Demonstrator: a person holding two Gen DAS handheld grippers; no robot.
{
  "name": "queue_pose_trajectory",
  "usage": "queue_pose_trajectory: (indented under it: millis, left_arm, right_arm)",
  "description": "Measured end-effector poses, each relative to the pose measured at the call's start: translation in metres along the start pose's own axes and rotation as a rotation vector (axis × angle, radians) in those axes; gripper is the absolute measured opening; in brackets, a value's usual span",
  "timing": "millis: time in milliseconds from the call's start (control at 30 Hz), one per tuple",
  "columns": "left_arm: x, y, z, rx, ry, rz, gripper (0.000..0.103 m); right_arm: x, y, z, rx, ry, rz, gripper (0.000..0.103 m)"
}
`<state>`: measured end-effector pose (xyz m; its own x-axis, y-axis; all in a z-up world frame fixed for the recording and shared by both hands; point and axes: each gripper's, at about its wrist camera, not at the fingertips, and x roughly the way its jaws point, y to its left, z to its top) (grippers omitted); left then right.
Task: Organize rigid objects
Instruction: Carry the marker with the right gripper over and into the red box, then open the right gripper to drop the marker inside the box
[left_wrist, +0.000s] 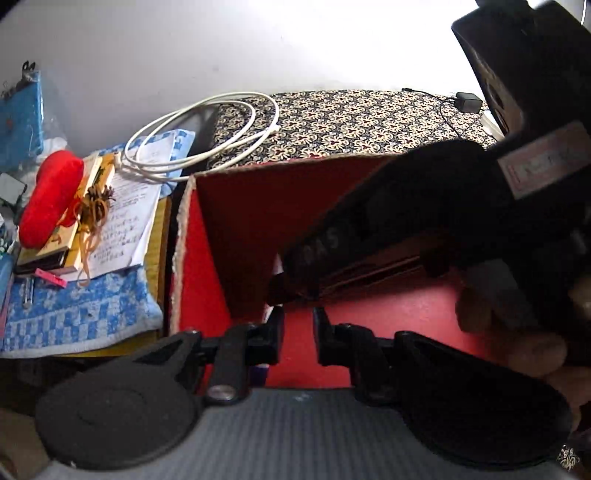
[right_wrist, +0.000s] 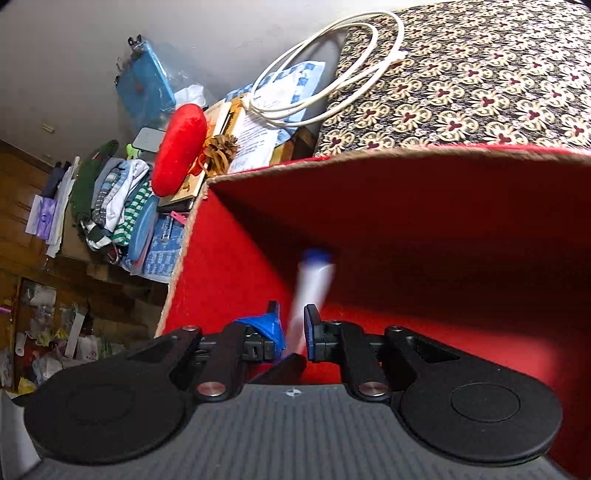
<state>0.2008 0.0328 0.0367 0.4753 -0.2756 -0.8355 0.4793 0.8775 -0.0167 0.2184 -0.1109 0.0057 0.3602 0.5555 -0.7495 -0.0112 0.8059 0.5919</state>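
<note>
Both our grippers sit over the red box (right_wrist: 369, 229), pointing down into it.

Right gripper (right_wrist: 293, 325): jaws clamped on a white tube (right_wrist: 312, 284) with a blue cap, blurred, standing up between the fingers and leaning toward the box's back wall. Blue tape or wrap shows on the left finger. The tube is inside the box, above its floor; can't tell if its far end touches anything.

Left gripper (left_wrist: 298, 325): fingers almost closed, narrow gap left. Nothing visible between the pads, red floor shows through. Right gripper body and the hand (left_wrist: 517, 332) on it fill the right side of the left wrist view, just ahead of our fingertips.

Box: red inside, rough tan rim, open top. It stands against a patterned cloth (right_wrist: 480, 81) surface behind it.

Around it: white cable (left_wrist: 199, 136) coiled across the cloth edge and some papers; left of the box a red cushion (left_wrist: 48, 195) on a book (left_wrist: 70, 236), on a blue checked towel (left_wrist: 74, 310). Folded clothes (right_wrist: 110, 199) further left, well apart from the box.
</note>
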Motion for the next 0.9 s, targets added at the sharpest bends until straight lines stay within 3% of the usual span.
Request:
queue_pose_trajectory:
  millis: [233, 400, 467, 533, 900]
  left_arm:
    - [-0.008, 0.004, -0.001, -0.035, -0.028, -0.028, 0.014]
    - [-0.017, -0.001, -0.001, -0.039, -0.049, -0.027, 0.015]
    - [-0.024, -0.003, -0.003, -0.046, -0.065, -0.042, 0.026]
    - [-0.03, -0.005, -0.004, -0.049, -0.076, -0.053, 0.046]
    - [-0.072, -0.028, -0.012, -0.065, -0.171, -0.042, 0.057]
  right_arm:
    - [-0.007, -0.009, -0.001, 0.003, -0.089, -0.015, 0.002]
    - [-0.02, 0.004, -0.007, -0.085, -0.173, -0.055, 0.003]
    - [-0.029, 0.009, -0.011, -0.116, -0.218, -0.068, 0.004]
    - [-0.038, 0.011, -0.017, -0.128, -0.266, -0.083, 0.004]
    - [-0.097, 0.008, -0.062, -0.146, -0.523, -0.156, 0.006]
